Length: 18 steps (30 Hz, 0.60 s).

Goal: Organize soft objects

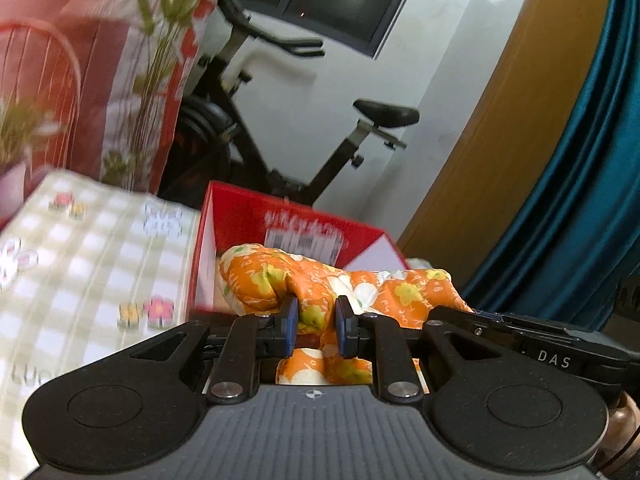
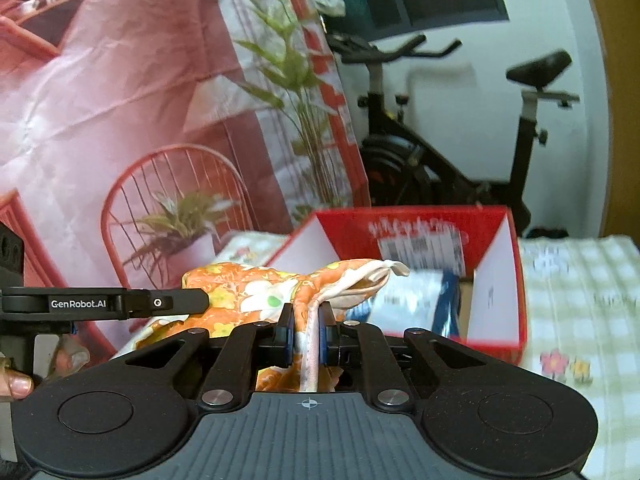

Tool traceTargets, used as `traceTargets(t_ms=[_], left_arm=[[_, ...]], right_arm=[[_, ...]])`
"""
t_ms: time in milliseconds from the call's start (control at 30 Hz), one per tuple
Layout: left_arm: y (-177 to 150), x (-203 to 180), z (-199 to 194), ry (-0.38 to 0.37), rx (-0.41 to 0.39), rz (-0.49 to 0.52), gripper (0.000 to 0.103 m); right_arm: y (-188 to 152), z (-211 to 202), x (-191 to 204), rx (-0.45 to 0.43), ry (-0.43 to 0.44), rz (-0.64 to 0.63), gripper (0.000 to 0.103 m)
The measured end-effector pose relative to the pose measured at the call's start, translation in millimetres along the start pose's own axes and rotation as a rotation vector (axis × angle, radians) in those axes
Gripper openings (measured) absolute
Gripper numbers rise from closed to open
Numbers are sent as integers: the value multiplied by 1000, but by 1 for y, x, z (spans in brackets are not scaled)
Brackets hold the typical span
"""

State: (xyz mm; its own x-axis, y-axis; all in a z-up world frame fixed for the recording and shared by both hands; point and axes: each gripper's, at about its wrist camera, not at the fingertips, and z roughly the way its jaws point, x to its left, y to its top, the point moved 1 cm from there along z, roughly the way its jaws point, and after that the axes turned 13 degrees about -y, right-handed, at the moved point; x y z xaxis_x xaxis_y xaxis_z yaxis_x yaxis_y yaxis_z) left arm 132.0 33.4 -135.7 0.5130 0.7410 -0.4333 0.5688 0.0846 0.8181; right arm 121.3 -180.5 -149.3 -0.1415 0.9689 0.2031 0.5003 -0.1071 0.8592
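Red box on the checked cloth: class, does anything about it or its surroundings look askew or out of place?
Nothing is spilled or damaged. The red box stands open on the checked cloth. The only oddity: the orange floral cloth hangs bunched in front of it, pinched by the left tongs and right tongs.

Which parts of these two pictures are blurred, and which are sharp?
Left wrist view: the checked cloth and the red box label are smeared, while the left gripper is sharp. Right wrist view: the box label blurs too; the right gripper is crisp.
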Motion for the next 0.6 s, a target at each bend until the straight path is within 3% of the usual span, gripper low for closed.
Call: traceTargets(t_ms=[267, 600], left_arm=[[34, 7, 34, -2, -8, 30, 20], [30, 28, 80, 27, 82, 5, 20]], right_arm=[[37, 37, -9, 12, -31, -51, 10], [25, 97, -33, 154, -54, -31, 12]])
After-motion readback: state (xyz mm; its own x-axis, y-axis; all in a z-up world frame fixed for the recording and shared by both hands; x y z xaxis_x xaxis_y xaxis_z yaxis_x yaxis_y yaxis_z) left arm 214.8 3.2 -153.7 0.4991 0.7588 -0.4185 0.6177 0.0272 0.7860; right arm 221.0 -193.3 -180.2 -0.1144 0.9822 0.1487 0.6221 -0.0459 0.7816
